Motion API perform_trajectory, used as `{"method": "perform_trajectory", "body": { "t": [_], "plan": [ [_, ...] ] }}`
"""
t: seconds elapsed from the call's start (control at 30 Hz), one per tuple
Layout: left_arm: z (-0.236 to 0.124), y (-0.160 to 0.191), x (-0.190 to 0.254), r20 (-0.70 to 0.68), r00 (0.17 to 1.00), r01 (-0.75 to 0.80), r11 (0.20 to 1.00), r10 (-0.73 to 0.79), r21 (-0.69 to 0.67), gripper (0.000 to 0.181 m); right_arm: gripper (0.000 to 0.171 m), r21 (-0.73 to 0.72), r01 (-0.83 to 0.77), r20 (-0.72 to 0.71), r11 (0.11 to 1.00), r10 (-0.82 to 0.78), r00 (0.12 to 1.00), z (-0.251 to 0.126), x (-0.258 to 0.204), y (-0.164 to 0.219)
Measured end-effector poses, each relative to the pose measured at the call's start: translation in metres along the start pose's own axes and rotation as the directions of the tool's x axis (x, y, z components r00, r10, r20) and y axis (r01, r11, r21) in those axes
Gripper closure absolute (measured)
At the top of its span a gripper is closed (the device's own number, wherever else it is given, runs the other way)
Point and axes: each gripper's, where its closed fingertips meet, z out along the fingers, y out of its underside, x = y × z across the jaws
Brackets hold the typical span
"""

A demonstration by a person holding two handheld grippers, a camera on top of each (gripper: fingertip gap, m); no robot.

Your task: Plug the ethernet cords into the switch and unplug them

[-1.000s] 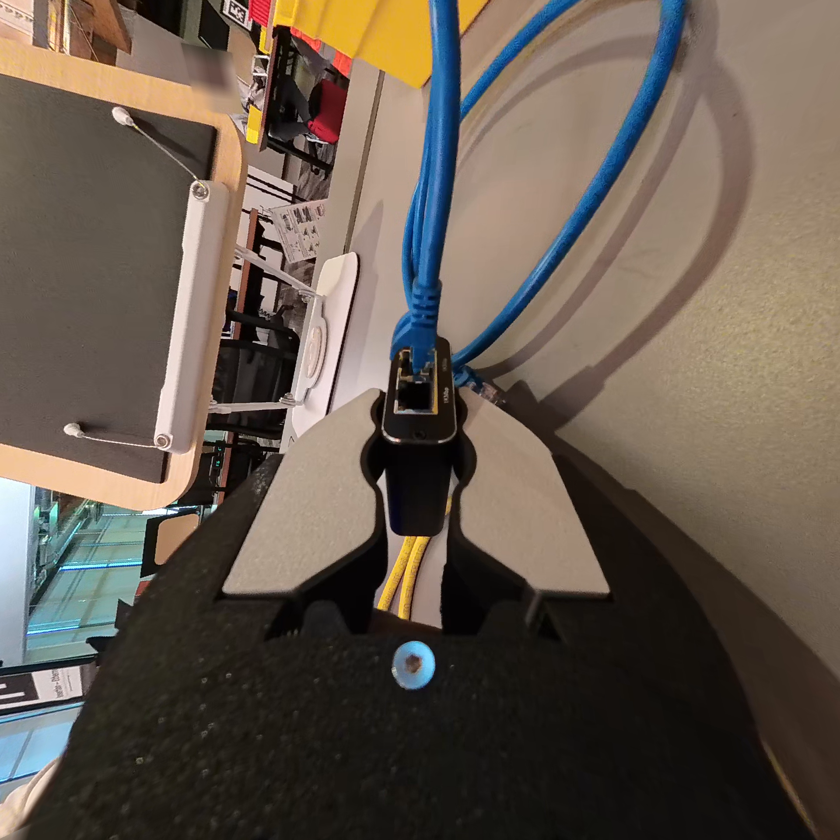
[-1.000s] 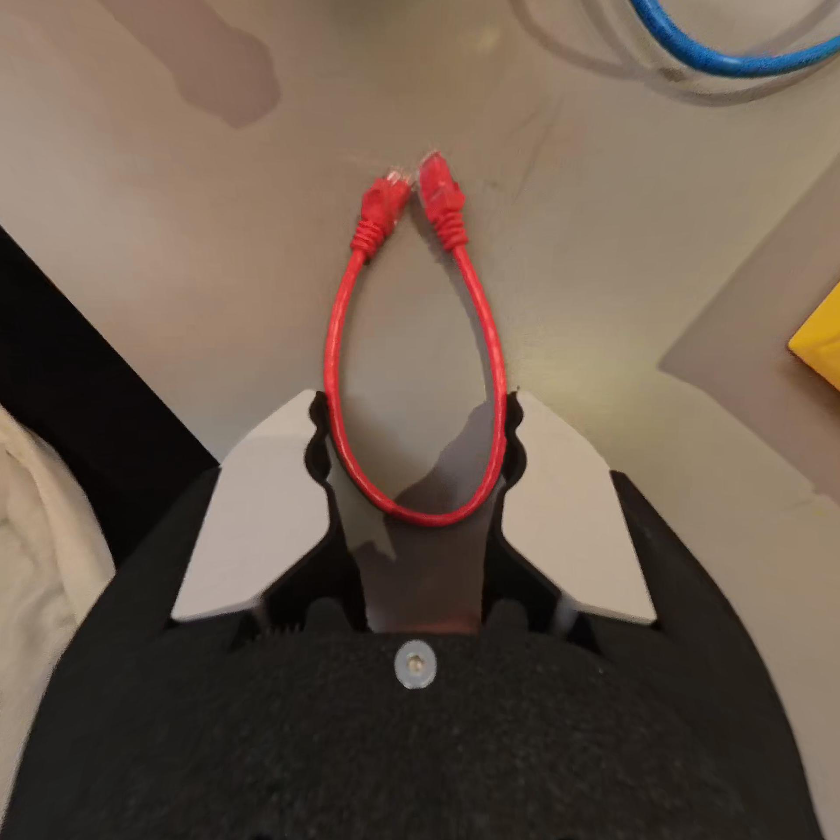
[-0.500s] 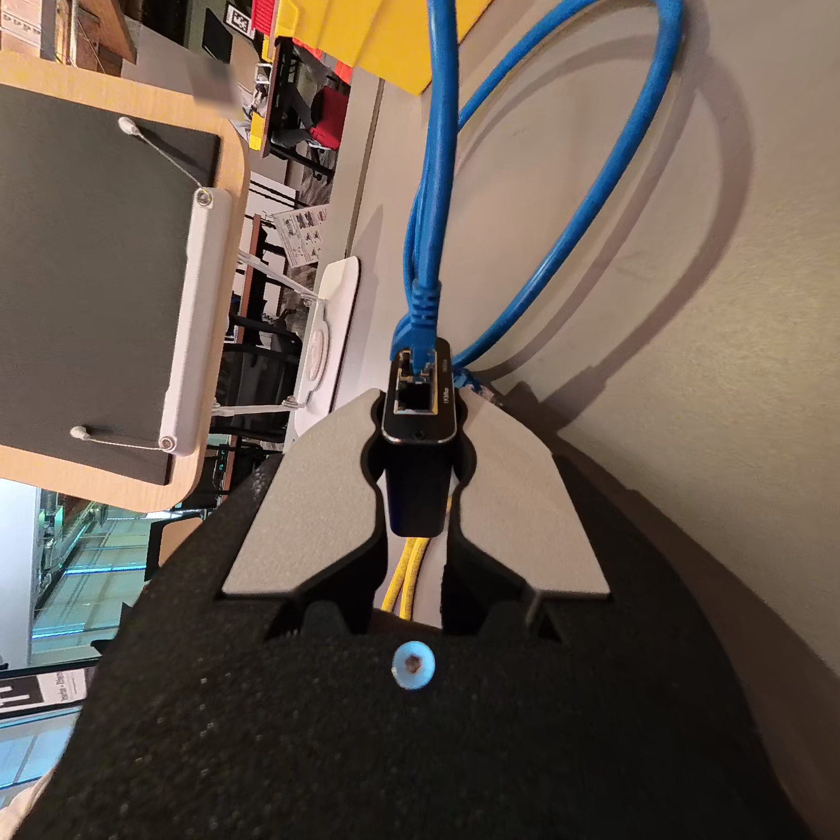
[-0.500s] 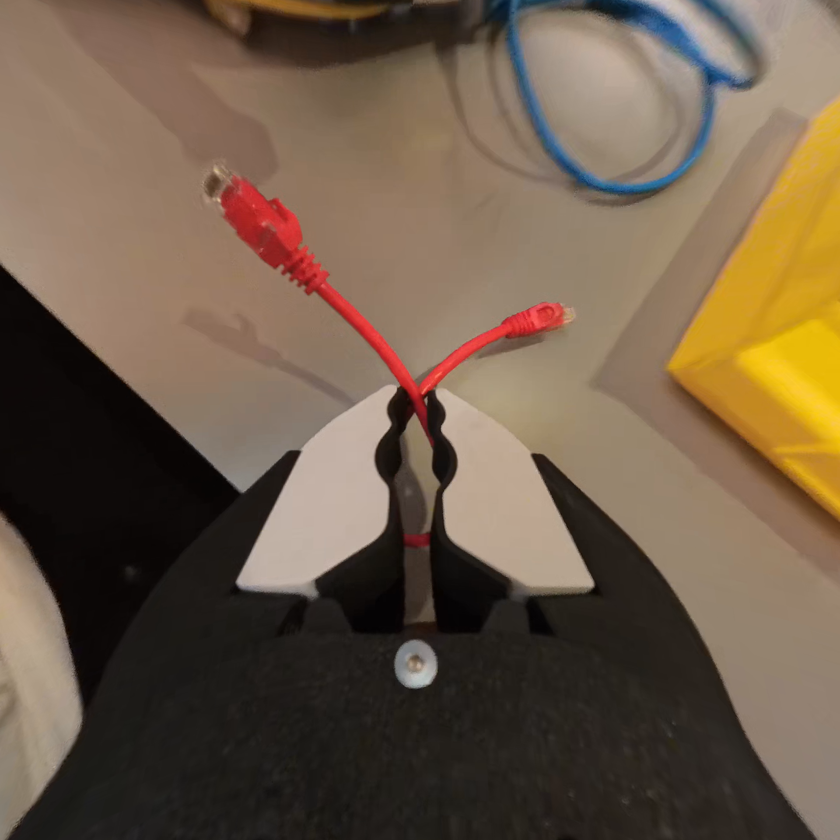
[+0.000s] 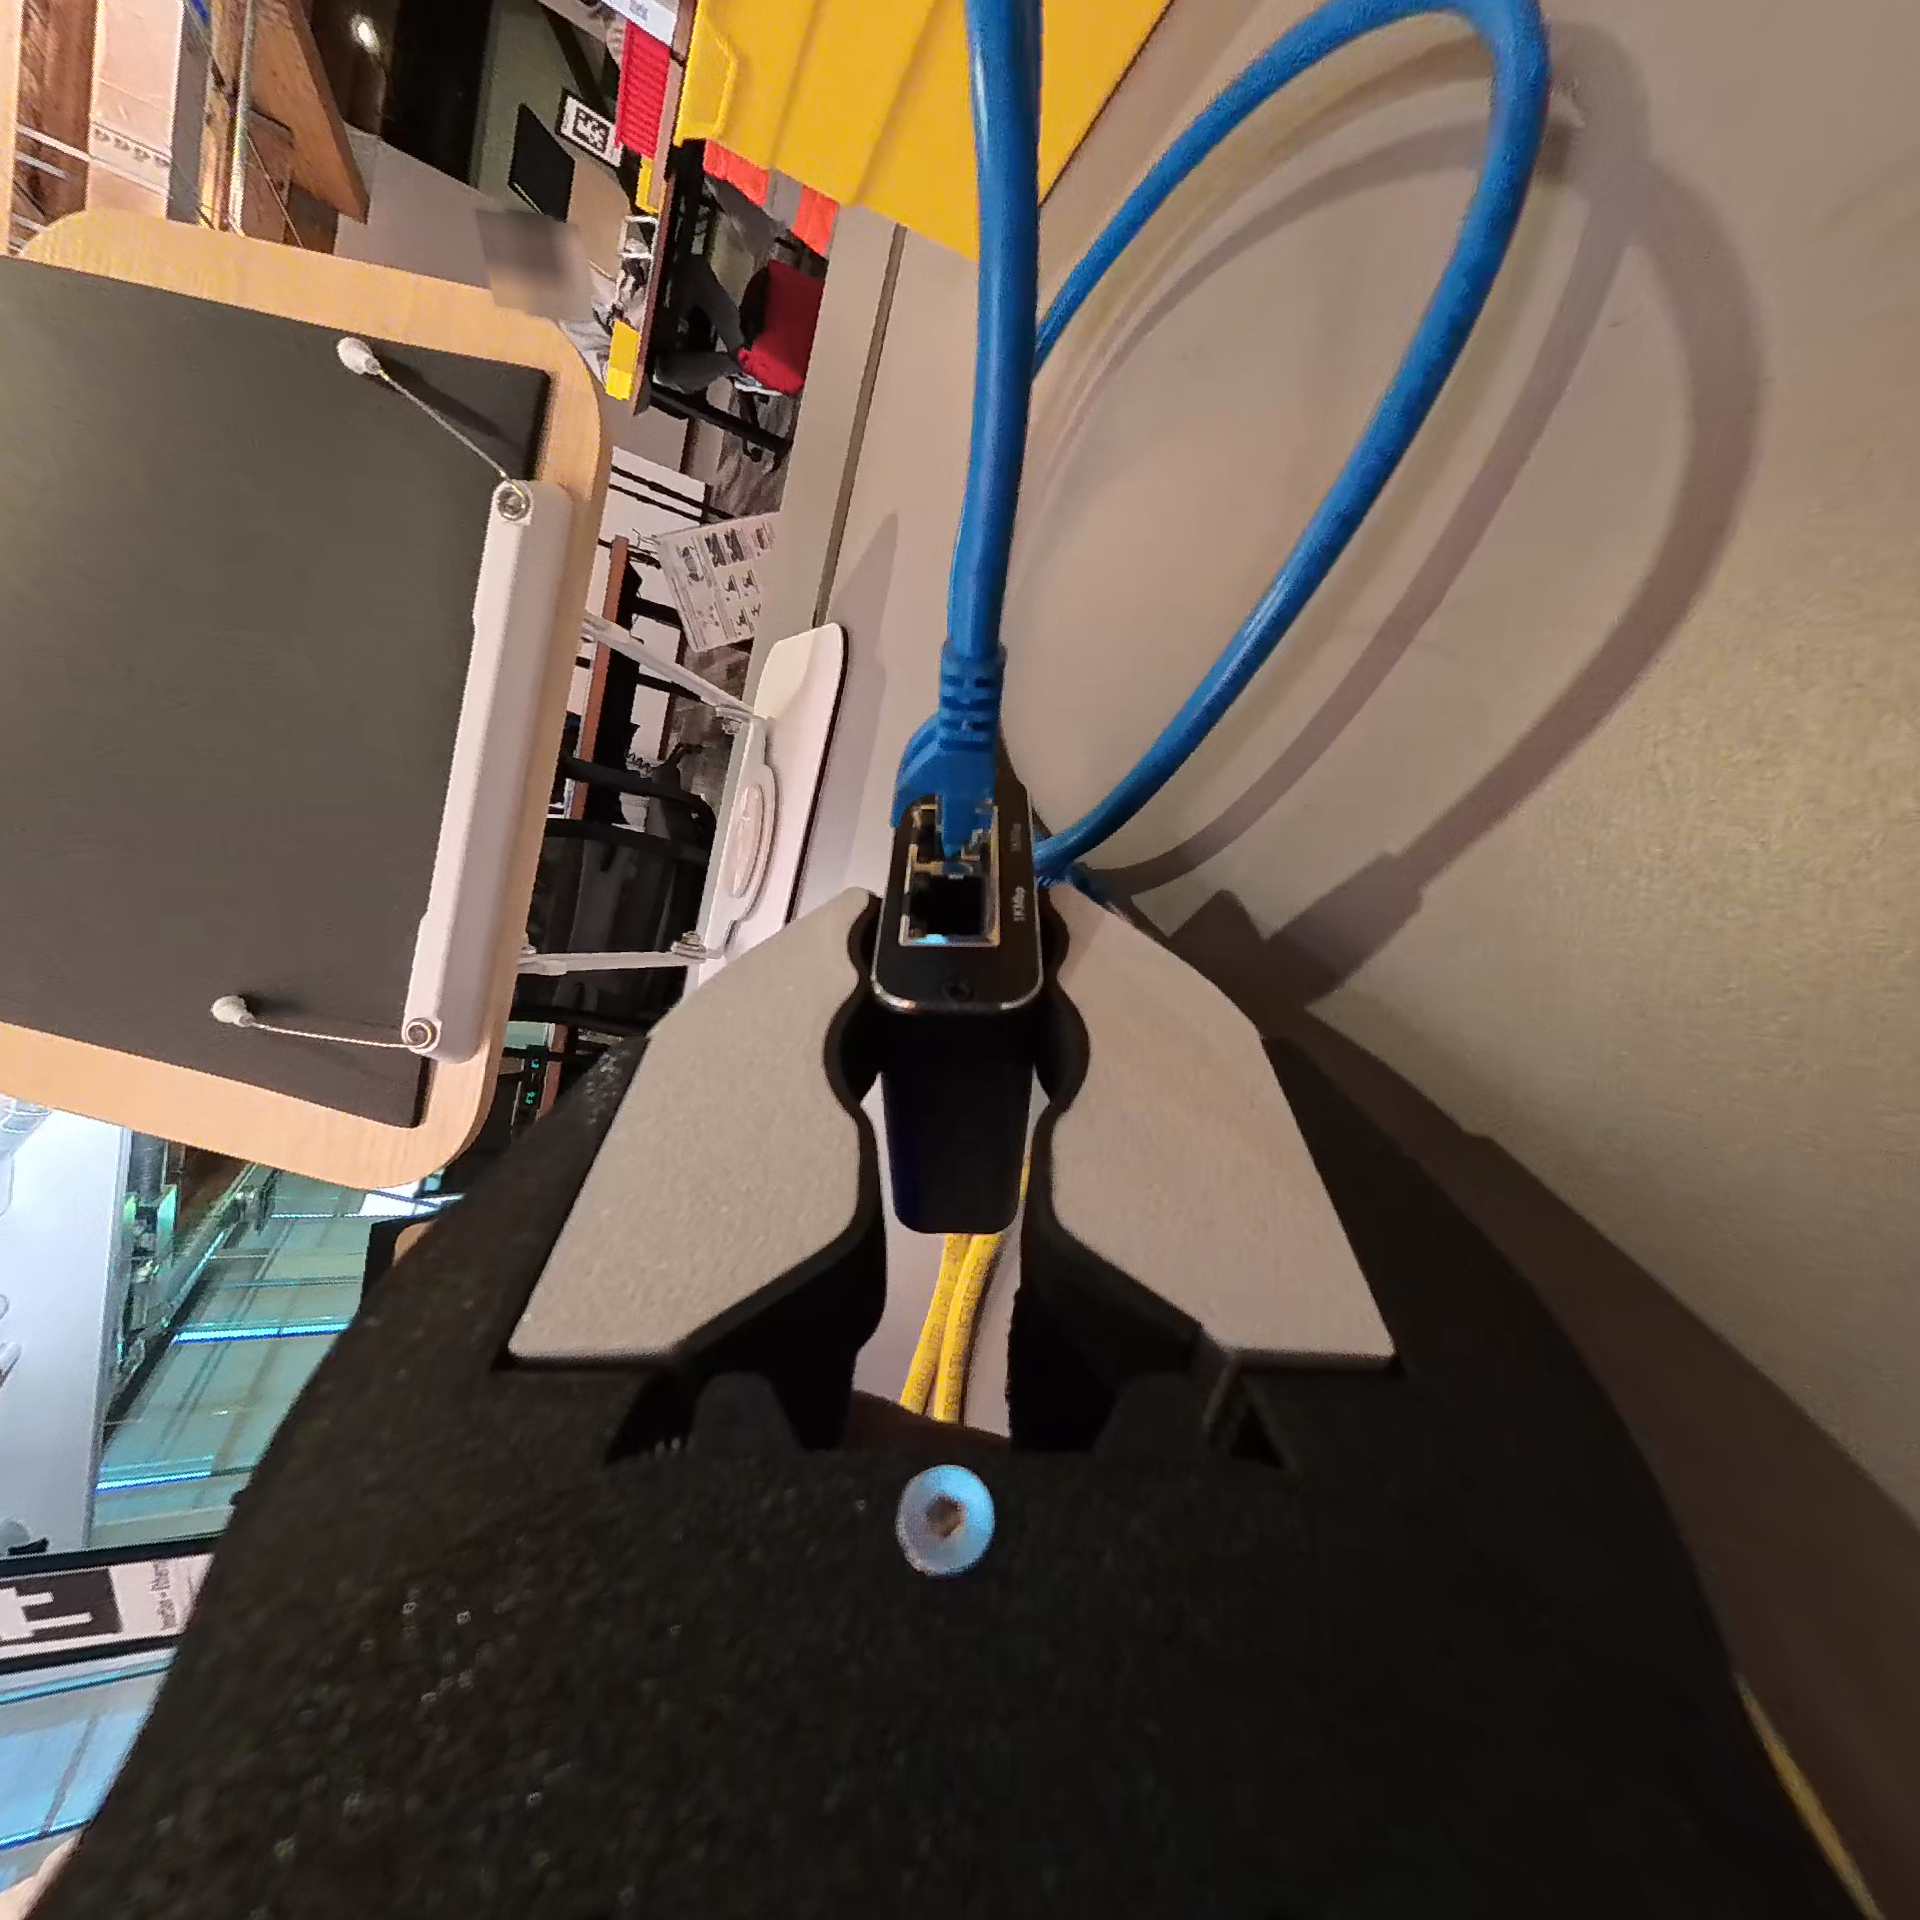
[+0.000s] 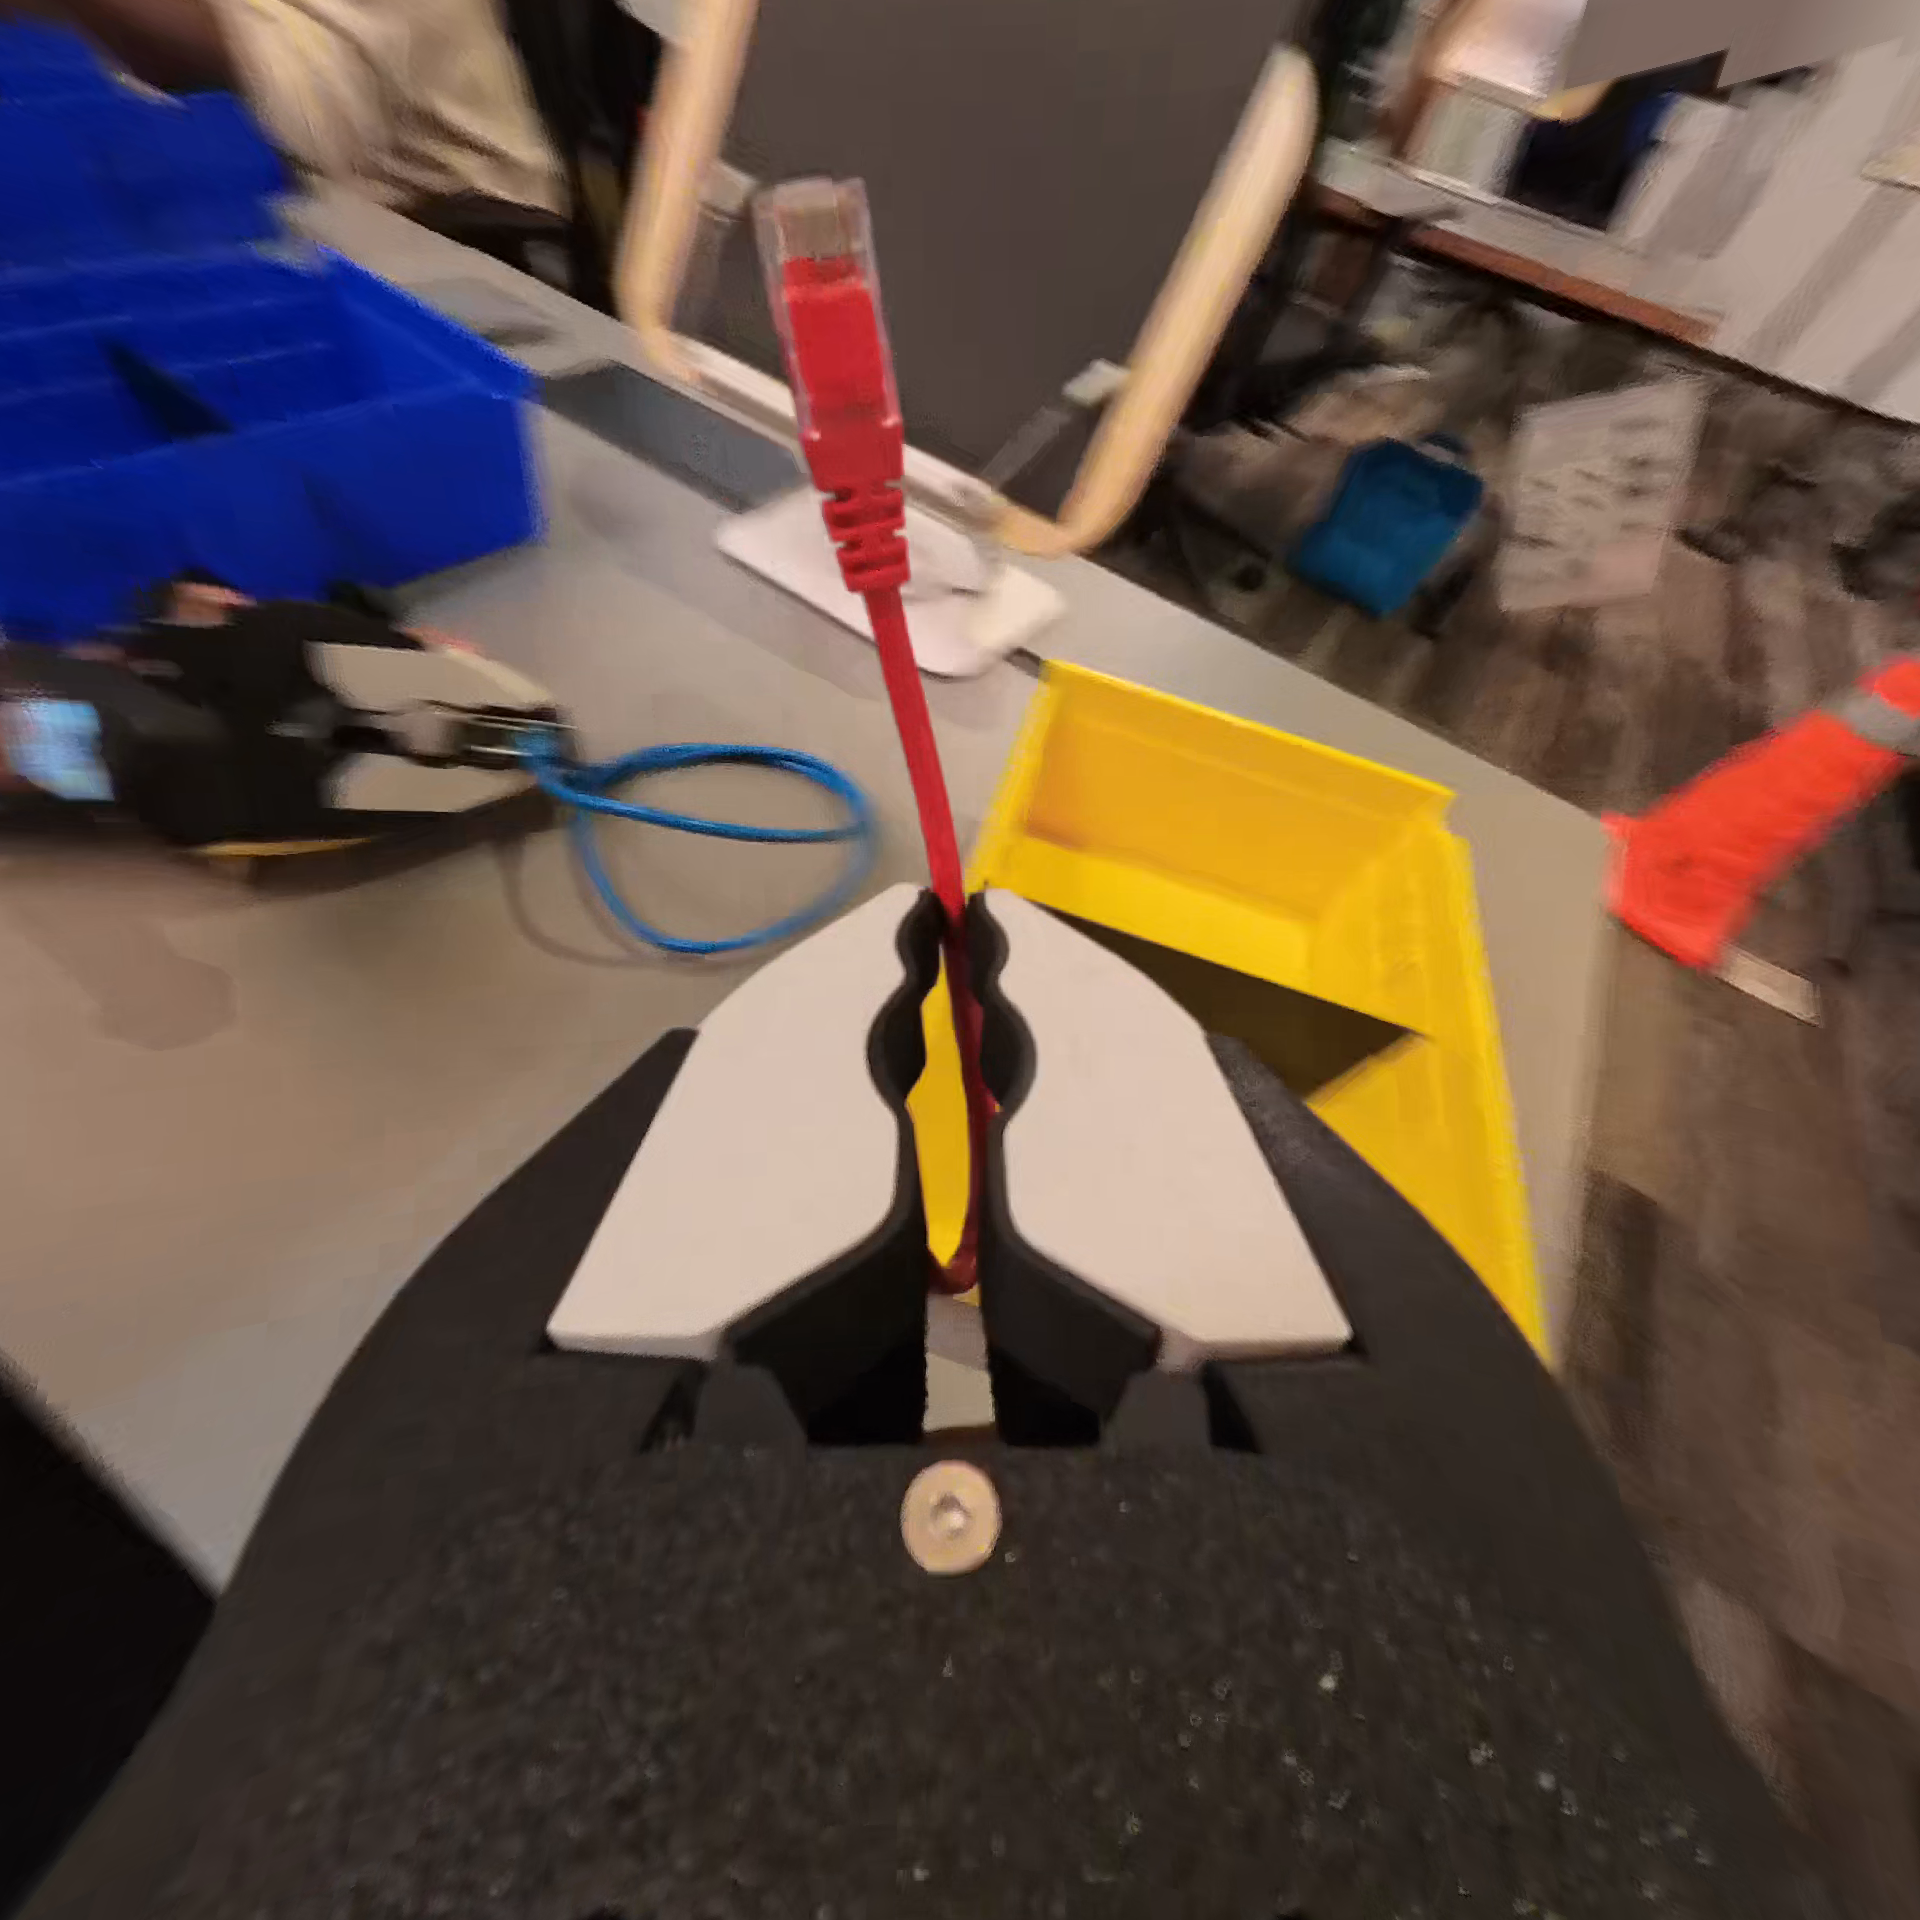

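Right wrist view: tongs [image 6: 958, 920] level, pinching red cord [image 6: 899, 665].

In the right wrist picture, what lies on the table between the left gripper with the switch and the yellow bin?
The blue cord lies looped there on the grey table, running from the switch in the left gripper toward the yellow bin.

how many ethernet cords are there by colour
blue cord: 1
red cord: 1
yellow cord: 1, or 2; two strands show behind the switch, ends hidden
total: 3 at least
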Motion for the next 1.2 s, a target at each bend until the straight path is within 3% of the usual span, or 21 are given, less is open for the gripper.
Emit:
{"method": "perform_trajectory", "body": {
  "t": [0.1,0.17,0.33,0.43,0.6,0.67,0.77,0.97,1.07,1.13,1.2],
  "plan": [
    [0.0,0.0,0.002,-0.003,1.0,-0.008,1.0,0.008,-0.001,0.155,0.166,-0.247,0.07,-0.29,0.966,-0.143,0.946,0.004,0.065,0.035],
    [0.0,-0.001,0.002,-0.005,1.0,-0.012,1.0,0.012,0.001,0.155,0.166,-0.462,0.112,-0.344,0.88,-0.295,0.891,0.018,0.097,0.074],
    [-0.001,-0.002,0.003,-0.004,1.0,-0.015,1.0,0.015,0.004,0.155,0.165,-0.688,0.313,-0.108,0.655,-0.519,0.848,0.075,0.107,0.139],
    [-0.001,-0.002,0.003,-0.005,1.0,-0.011,1.0,0.011,0.004,0.155,0.155,-0.786,0.242,0.047,0.568,-0.336,0.941,0.087,0.089,0.186],
    [-0.001,-0.002,0.004,-0.009,1.0,-0.014,1.0,0.014,0.003,0.155,0.122,-0.619,-0.08,-0.048,0.781,0.064,0.997,0.082,0.067,0.152],
    [-0.001,-0.002,0.004,-0.01,1.0,-0.015,1.0,0.015,0.004,0.155,0.13,-0.484,-0.13,-0.029,0.865,0.132,0.991,0.067,0.054,0.125],
    [0.0,-0.002,0.005,-0.013,1.0,-0.018,1.0,0.018,0.003,0.155,0.127,-0.339,-0.186,0.137,0.922,0.244,0.96,0.051,-0.003,0.104],
    [-0.001,-0.001,0.005,-0.014,1.0,-0.02,1.0,0.02,0.003,0.155,0.105,-0.314,-0.121,0.072,0.942,0.151,0.986,0.079,-0.066,0.123],
    [-0.001,-0.001,0.004,-0.013,1.0,-0.015,1.0,0.015,0.005,0.155,0.116,-0.244,-0.142,0.118,0.959,0.175,0.978,0.093,-0.09,0.108],
    [-0.002,-0.001,0.003,-0.01,1.0,-0.014,1.0,0.014,0.01,0.155,0.112,-0.198,-0.135,0.134,0.971,0.163,0.977,0.093,-0.096,0.094],
    [-0.002,-0.001,0.001,-0.006,1.0,-0.014,1.0,0.014,0.012,0.155,0.113,-0.138,-0.093,0.025,0.986,0.097,0.995,0.08,-0.075,0.082]
  ]
}}
